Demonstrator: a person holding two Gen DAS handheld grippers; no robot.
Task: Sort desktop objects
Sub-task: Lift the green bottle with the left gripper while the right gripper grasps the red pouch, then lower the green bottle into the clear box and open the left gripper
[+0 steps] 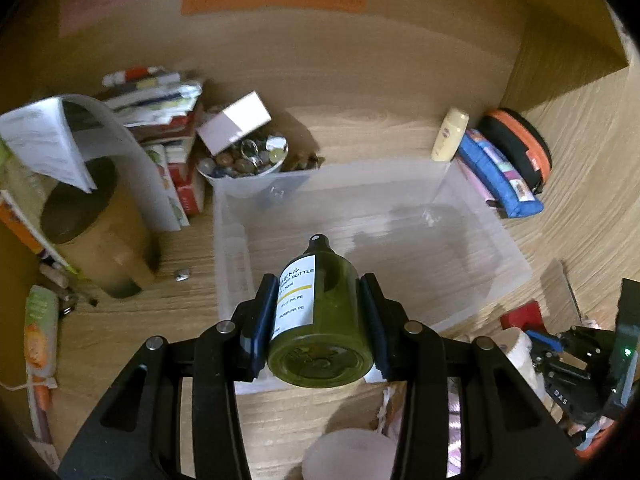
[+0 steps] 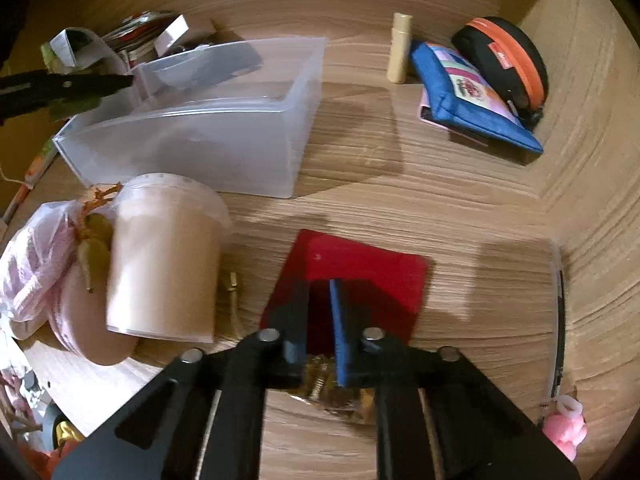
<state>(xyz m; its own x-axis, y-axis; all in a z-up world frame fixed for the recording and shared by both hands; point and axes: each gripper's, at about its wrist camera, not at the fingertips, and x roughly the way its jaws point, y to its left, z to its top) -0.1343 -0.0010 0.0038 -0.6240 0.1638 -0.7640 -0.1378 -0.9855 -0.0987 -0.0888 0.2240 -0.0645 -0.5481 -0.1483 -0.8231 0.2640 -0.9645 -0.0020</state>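
The clear bin [image 1: 472, 248] on the table [image 1: 360, 136] is empty, so sorting has barely begun. The left gripper [image 1: 320, 316] clamps a green bottle [image 1: 324, 320] over the bin's near edge. The right gripper [image 2: 320, 316] is clenched above a red card [image 2: 360, 276]; whether it pinches the card I cannot tell. A blue pouch [image 2: 472, 108], a round case [image 2: 508, 60], a cream tube [image 2: 400, 48], books [image 1: 160, 120] and a beige cup [image 2: 164, 256] wait around it.

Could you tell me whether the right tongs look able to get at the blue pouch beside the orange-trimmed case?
Probably yes: bare desk lies between the right tongs, shut over the red card, and the blue pouch. They would need to open first.
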